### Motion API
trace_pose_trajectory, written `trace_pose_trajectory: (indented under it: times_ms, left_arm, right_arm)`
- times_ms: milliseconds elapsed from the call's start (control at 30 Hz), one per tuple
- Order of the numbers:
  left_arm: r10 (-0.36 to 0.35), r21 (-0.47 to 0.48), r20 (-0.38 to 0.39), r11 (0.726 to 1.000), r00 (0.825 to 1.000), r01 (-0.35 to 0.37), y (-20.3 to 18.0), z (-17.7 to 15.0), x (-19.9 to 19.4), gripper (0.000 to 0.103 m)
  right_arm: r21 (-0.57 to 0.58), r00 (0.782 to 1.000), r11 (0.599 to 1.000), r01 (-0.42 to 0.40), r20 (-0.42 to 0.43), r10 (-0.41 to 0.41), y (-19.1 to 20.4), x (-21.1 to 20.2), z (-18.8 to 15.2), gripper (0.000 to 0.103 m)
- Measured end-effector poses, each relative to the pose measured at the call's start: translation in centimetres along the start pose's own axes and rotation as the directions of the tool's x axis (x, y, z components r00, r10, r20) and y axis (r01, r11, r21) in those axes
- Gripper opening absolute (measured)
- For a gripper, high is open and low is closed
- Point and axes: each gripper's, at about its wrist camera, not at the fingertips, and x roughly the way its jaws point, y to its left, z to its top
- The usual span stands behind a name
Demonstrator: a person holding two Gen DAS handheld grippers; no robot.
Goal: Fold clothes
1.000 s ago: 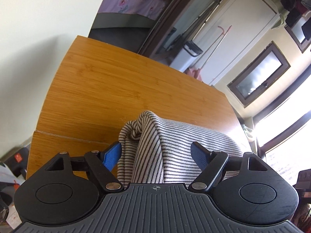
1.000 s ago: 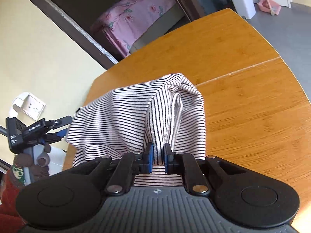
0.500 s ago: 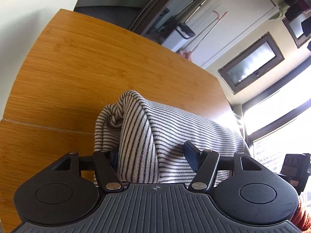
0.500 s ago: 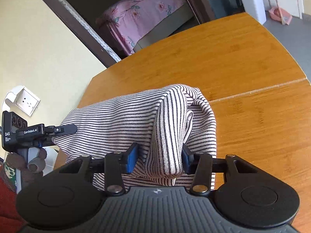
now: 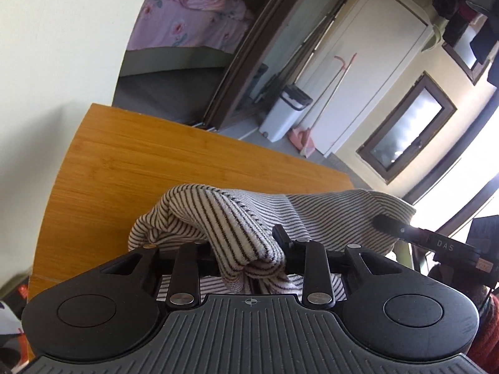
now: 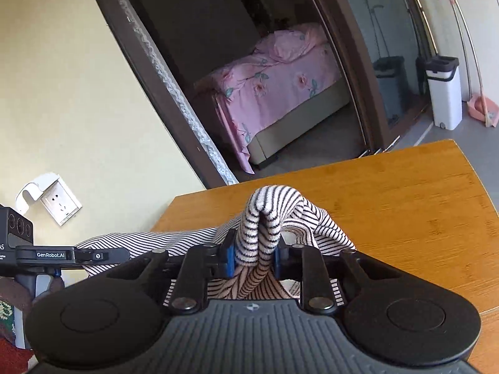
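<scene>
A black-and-white striped garment (image 5: 327, 212) lies bunched on the wooden table (image 5: 124, 168) and stretches between my two grippers. My left gripper (image 5: 246, 244) is shut on a thick fold at one end, and the cloth hides its left finger. In the right wrist view, the jaws of my right gripper (image 6: 254, 249) are closing on an upright fold of the garment (image 6: 271, 208), with the blue pads pressing it from both sides. Each gripper shows at the edge of the other's view, with the cloth draped over the fingers (image 5: 386, 222) of the right one.
The table's far edge (image 6: 312, 174) lies close ahead, with a doorway to a pink bed (image 6: 274, 81) beyond it. A white bin (image 5: 283, 115) and a broom stand on the floor. A wall socket (image 6: 59, 202) is at the left.
My left gripper went from wide open to shut on the fold. My right gripper let go, then closed on a thicker fold. Both ends of the garment rose off the table.
</scene>
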Motion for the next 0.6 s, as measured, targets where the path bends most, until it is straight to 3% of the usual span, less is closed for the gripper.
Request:
trace_pose_trajectory:
  times_ms: [133,267,400,467,500,533,600]
  left_arm:
    - [-0.034,0.054,0.018,0.998,0.999,0.033,-2.2,-2.9,-2.9,0.032]
    - [-0.05,0.041,-0.05,0.998,0.998,0.052,-2.5,-6.4,-3.0,0.035]
    - [0.042,0.081,-0.096,0.996,0.995,-0.035,-2.1,-8.8,-1.3,0.039]
    - [0.075,0.077,-0.093,0.995,0.993,-0.068,-1.8,-9.0,-1.3,0.05]
    - [0.09,0.076,-0.09,0.994,0.992,-0.083,-1.7,-9.1,-1.3,0.051]
    - [0.099,0.086,-0.075,0.992,0.992,-0.093,-1.7,-8.8,-1.8,0.051]
    - [0.137,0.124,-0.039,0.983,0.99,-0.131,-2.1,-8.4,-2.7,0.053]
  right_arm:
    - [0.001,1.0,1.0,-0.015,-0.023,0.015,-0.5,-3.0,-1.7,0.021]
    - [0.01,0.996,1.0,-0.001,-0.086,0.001,-1.5,-4.3,-5.0,0.021]
    - [-0.007,0.984,0.996,0.09,-0.151,-0.09,-2.8,-2.8,-8.1,0.025]
    - [0.011,0.987,0.996,0.086,-0.139,-0.084,-3.1,-2.9,-8.4,0.027]
    - [0.015,0.987,0.996,0.092,-0.134,-0.089,-3.1,-3.1,-8.3,0.03]
    - [0.013,0.986,0.994,0.108,-0.13,-0.105,-3.0,-3.2,-8.1,0.042]
    - [-0.019,0.983,0.989,0.145,-0.109,-0.146,-2.9,-3.7,-7.7,0.053]
